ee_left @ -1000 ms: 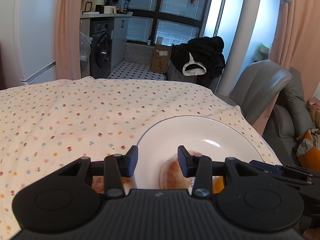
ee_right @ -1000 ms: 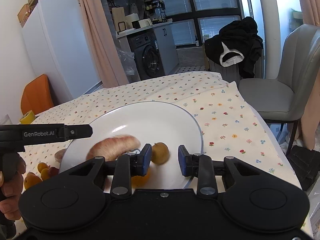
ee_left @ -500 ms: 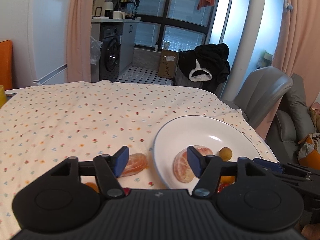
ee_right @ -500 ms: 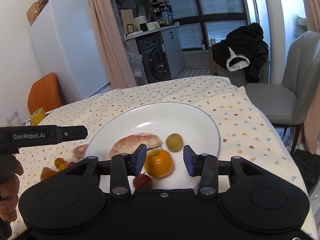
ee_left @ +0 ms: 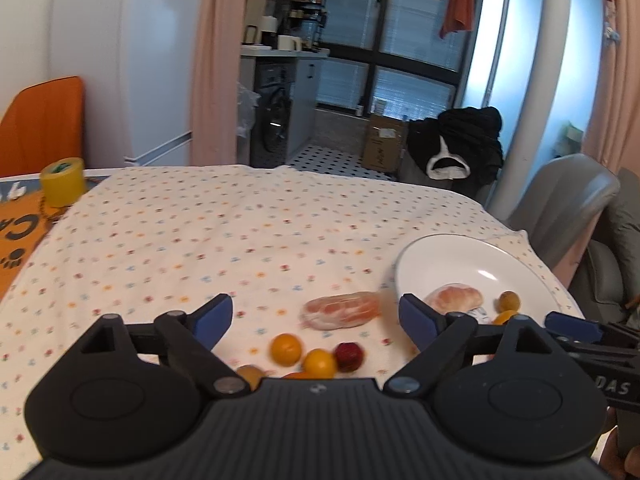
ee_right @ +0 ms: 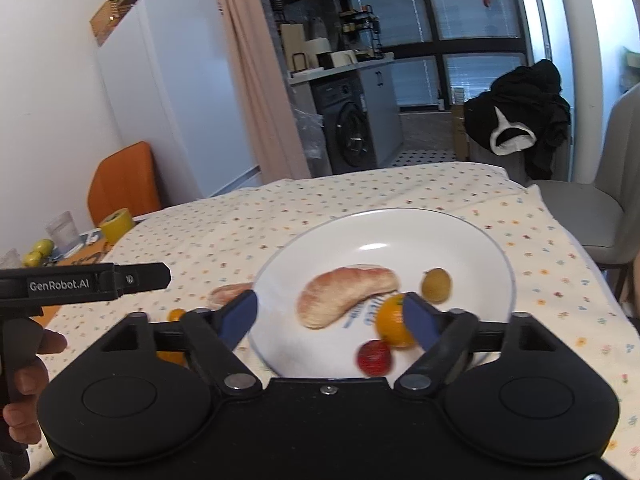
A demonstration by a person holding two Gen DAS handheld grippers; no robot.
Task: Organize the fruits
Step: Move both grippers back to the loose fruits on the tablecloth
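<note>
A white plate [ee_right: 472,236] holds a peeled citrus segment [ee_right: 344,294], a greenish round fruit [ee_right: 437,284], a small orange [ee_right: 394,326] and a red berry [ee_right: 374,357]. My right gripper [ee_right: 330,318] hovers open above the plate's near side. My left gripper [ee_left: 316,318] is open over the floral cloth; a second peeled segment [ee_left: 342,314] lies between its fingers' line. In front of it sit two small orange fruits [ee_left: 286,348] [ee_left: 319,363] and a red berry [ee_left: 349,356]. The plate [ee_left: 452,256] lies at the right in the left wrist view.
A yellow tape roll [ee_left: 63,184] and an orange mat [ee_left: 20,240] lie at the table's left end. A grey chair [ee_left: 560,196] stands beyond the right edge. A hand [ee_right: 24,384] holds the left gripper's handle. The far cloth [ee_left: 240,220] is bare.
Both grippers pulled back and opened wider. The left one swung left off the plate, bringing loose fruits on the cloth into view. An orange and a berry now show on the plate.
</note>
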